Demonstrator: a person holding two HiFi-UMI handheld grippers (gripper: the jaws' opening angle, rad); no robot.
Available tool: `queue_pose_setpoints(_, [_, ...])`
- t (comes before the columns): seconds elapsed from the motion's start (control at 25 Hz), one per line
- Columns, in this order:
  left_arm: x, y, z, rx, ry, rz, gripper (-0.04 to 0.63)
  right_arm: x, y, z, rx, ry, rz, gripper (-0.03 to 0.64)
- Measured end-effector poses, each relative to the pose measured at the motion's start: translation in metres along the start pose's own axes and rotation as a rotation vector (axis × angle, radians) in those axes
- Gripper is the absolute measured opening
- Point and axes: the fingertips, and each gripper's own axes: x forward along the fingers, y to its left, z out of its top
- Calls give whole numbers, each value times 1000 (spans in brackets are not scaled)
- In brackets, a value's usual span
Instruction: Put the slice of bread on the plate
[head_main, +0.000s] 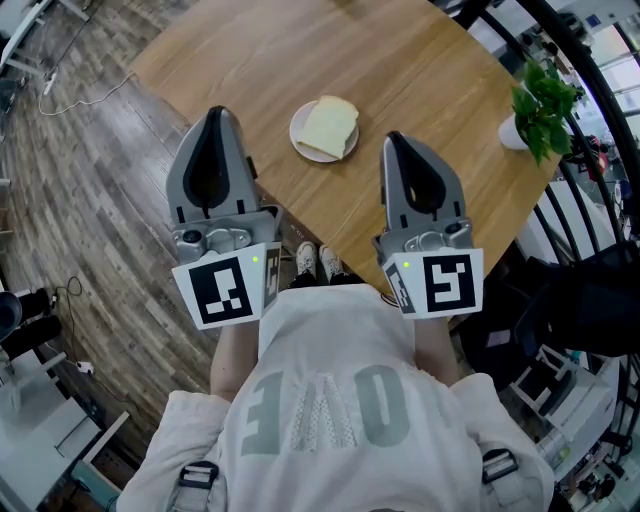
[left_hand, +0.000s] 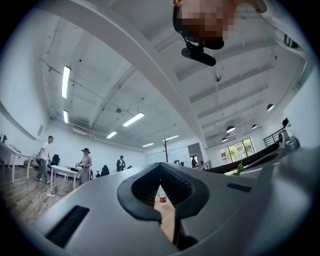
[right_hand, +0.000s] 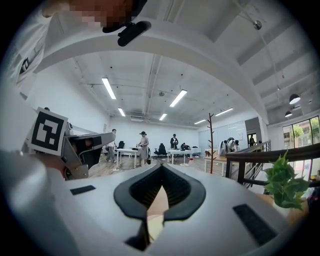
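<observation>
Wooden tabletop (head_main: 420, 90), mostly bare, with open room on its far side. The left claw (head_main: 214, 114) and right claw (head_main: 397, 141), both closed and empty, hang short of the near edge. A wide swing could topple the potted plant (head_main: 540, 105) at the right rim; a nudge could slide the plate (head_main: 297, 133), already carrying the slice of bread (head_main: 330, 125), off.
</observation>
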Motion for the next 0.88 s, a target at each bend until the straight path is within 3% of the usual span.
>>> queue_pose_setpoints(0.36, [2,-11,-7,31,42,-34,9,1,2,-1,15,2,10,18])
queue_pose_setpoints(0.88, [11,-13,-21,-24,64,-101,9,9,-6,-8,21,18,0,18])
